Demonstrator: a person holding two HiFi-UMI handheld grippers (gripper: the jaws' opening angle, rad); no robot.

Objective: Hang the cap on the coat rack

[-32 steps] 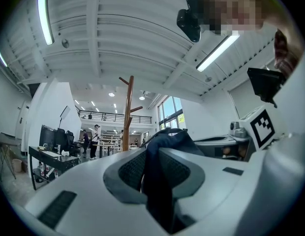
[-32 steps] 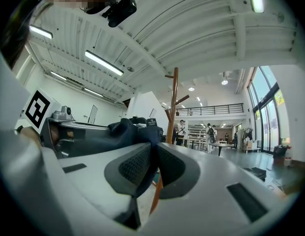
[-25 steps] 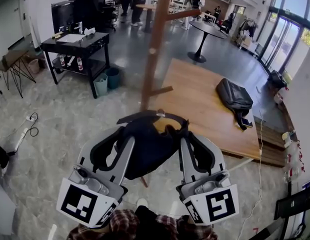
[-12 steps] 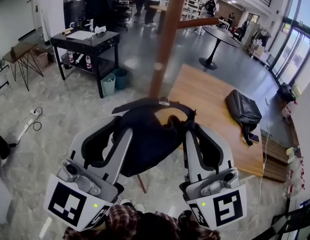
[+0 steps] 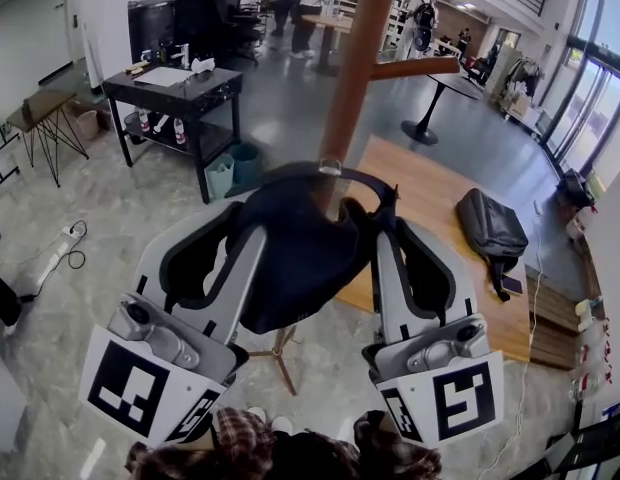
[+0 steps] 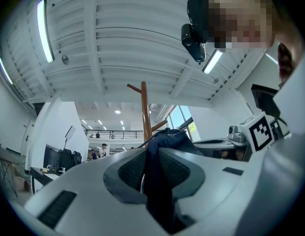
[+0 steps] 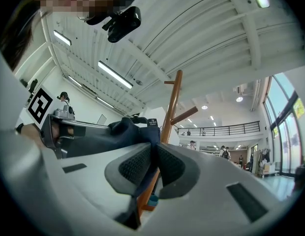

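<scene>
A dark navy cap (image 5: 300,258) hangs stretched between my two grippers in the head view, held up in front of the wooden coat rack (image 5: 355,68). My left gripper (image 5: 252,230) is shut on the cap's left side, and the cloth shows pinched between its pads (image 6: 155,168). On the cap's right side my right gripper (image 5: 382,230) is shut too, cloth (image 7: 142,132) between its jaws. A peg (image 5: 415,67) juts right from the pole above the cap. In both gripper views the rack (image 7: 173,100) rises just beyond the cap (image 6: 167,136).
The rack's feet (image 5: 280,353) stand on grey floor below the cap. A black desk (image 5: 175,83) with a small bin (image 5: 220,176) is at the left. A wooden platform (image 5: 440,208) carries a black bag (image 5: 493,223) at the right. People stand far back.
Both grippers have lifted the cap higher and nearer the pole. The rack looms larger and its peg now sits closer above the cap.
</scene>
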